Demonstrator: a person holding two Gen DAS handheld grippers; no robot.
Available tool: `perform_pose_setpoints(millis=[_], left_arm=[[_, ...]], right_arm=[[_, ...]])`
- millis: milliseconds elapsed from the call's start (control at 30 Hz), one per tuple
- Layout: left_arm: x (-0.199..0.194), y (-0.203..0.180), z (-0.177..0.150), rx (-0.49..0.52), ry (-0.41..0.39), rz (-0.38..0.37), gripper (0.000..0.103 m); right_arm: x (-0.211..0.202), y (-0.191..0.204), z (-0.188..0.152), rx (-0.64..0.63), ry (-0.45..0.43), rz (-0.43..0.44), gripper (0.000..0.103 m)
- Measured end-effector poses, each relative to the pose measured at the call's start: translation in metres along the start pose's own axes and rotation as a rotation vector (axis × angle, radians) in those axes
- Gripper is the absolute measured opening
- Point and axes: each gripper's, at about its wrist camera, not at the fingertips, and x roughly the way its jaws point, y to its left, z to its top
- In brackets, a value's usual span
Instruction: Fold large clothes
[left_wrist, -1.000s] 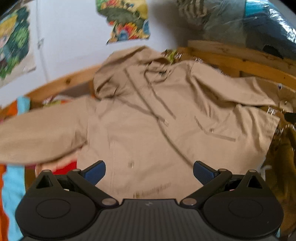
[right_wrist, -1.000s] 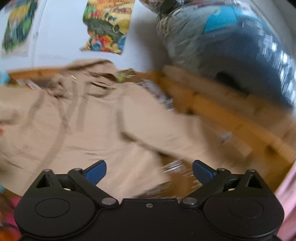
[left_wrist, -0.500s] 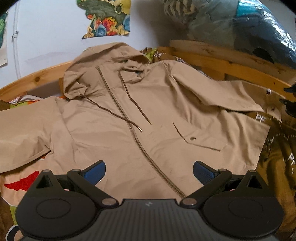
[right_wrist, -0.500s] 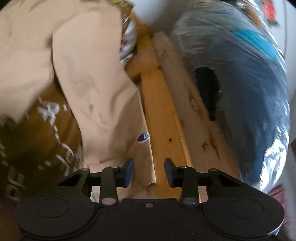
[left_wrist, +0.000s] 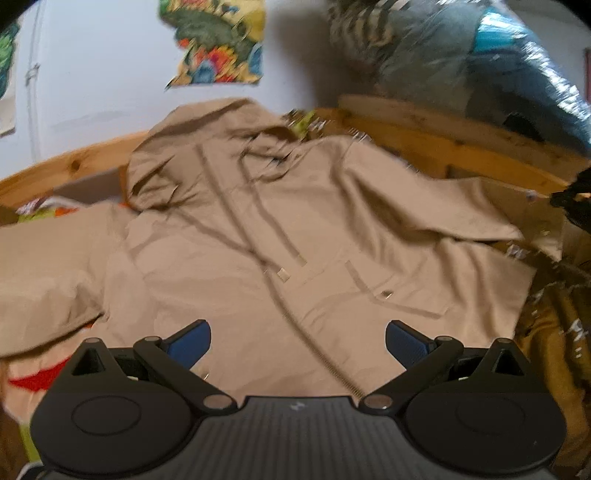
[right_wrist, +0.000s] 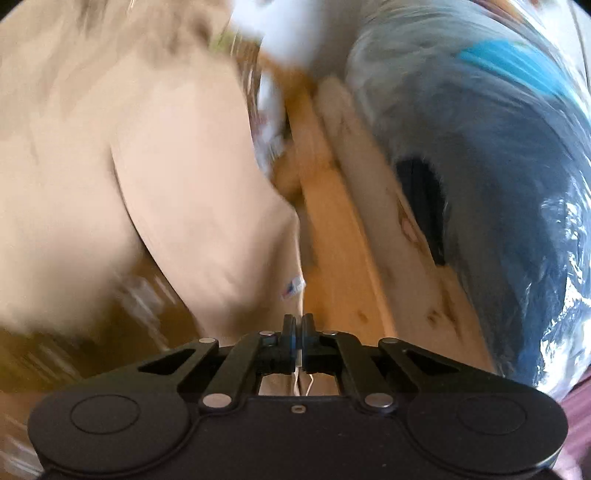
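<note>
A tan hooded jacket (left_wrist: 295, 236) lies spread face up, zipper and drawstrings showing, hood toward the wall. Its left sleeve (left_wrist: 48, 266) stretches off to the left. My left gripper (left_wrist: 297, 339) hovers open over the jacket's lower front with nothing between its blue pads. In the right wrist view the jacket's right sleeve (right_wrist: 207, 221) runs toward me, and my right gripper (right_wrist: 297, 328) is shut on its cuff edge, just below a small sewn logo (right_wrist: 293, 288). The right gripper shows as a dark shape (left_wrist: 572, 199) at the left view's right edge.
A wooden rail (right_wrist: 347, 243) runs beside the sleeve, with a large plastic-wrapped blue bundle (right_wrist: 498, 166) behind it. A brown printed garment (left_wrist: 554, 332) lies under the jacket's right side. Colourful posters (left_wrist: 218, 40) hang on the white wall.
My right gripper has closed from part-open onto the sleeve cuff. The left gripper stayed open and its view drifted a little, with the jacket now further right in frame.
</note>
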Motion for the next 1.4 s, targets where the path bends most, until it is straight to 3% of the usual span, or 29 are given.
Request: perform_pose_setpoints(millis=[133, 233, 433, 567, 700, 767, 800, 900, 967, 1000, 1033, 1100, 1233, 1400], left_arm=[[-0.009, -0.007, 0.014, 0.008, -0.071, -0.142, 0.103], [-0.015, -0.015, 0.027, 0.011, -0.124, -0.278, 0.103], [-0.009, -0.032, 0.045, 0.012, -0.165, -0.448, 0.103], [0.007, -0.032, 0.053, -0.058, -0.14, -0.479, 0.103], [0.029, -0.03, 0.067, -0.108, -0.077, -0.418, 0.098], [0.041, -0.028, 0.071, -0.131, -0.032, -0.36, 0.073], [0.048, -0.027, 0.072, -0.14, 0.008, -0.334, 0.07], [0.066, -0.014, 0.064, -0.201, 0.076, -0.305, 0.073], [0.071, -0.006, 0.051, -0.202, 0.08, -0.255, 0.091], [0.073, -0.002, 0.043, -0.19, 0.074, -0.232, 0.093], [0.074, 0.002, 0.036, -0.18, 0.081, -0.228, 0.093], [0.085, 0.012, 0.022, -0.183, 0.128, -0.228, 0.092], [0.1, 0.027, 0.006, -0.221, 0.183, -0.255, 0.091], [0.122, 0.025, 0.007, -0.143, 0.2, -0.255, 0.087]], right_arm=[[-0.054, -0.021, 0.053, 0.233, -0.117, 0.352, 0.001], [-0.073, -0.02, 0.088, 0.319, -0.189, 0.543, 0.001], [-0.094, 0.011, 0.136, 0.351, -0.278, 0.746, 0.0], [-0.104, 0.033, 0.155, 0.331, -0.31, 0.821, 0.0], [-0.103, 0.044, 0.168, 0.32, -0.336, 0.845, 0.0], [-0.101, 0.044, 0.171, 0.323, -0.345, 0.839, 0.0], [-0.101, 0.043, 0.17, 0.329, -0.35, 0.831, 0.0], [-0.097, 0.041, 0.162, 0.338, -0.36, 0.777, 0.0], [-0.093, 0.04, 0.15, 0.362, -0.362, 0.728, 0.003], [-0.088, 0.04, 0.142, 0.379, -0.351, 0.709, 0.008], [-0.083, 0.042, 0.132, 0.404, -0.336, 0.689, 0.021], [-0.069, 0.05, 0.11, 0.455, -0.314, 0.665, 0.036], [-0.033, 0.077, 0.064, 0.601, -0.259, 0.607, 0.053], [0.0, 0.11, 0.016, 0.74, -0.241, 0.532, 0.057]])
